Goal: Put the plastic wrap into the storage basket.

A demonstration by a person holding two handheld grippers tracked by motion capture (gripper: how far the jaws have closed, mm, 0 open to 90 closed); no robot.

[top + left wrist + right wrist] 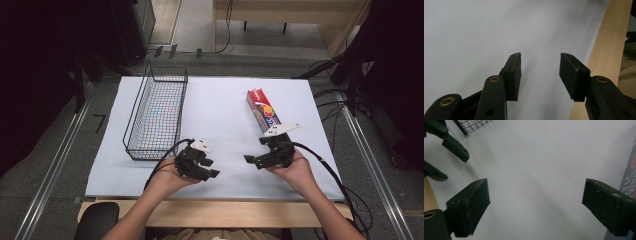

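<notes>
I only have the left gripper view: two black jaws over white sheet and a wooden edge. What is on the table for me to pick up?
Observer: A long red box lies flat on the white sheet, on the right side, just beyond the right gripper.
Operator: Is anything holding it?
Observer: No. The right gripper's jaws stand wide apart with bare sheet between them; the box's edge shows beside one jaw in the right gripper view.
Operator: Where would it go?
Observer: Likely the wire basket, which stands on the left side, beyond the left gripper; nothing shows inside it.
</notes>
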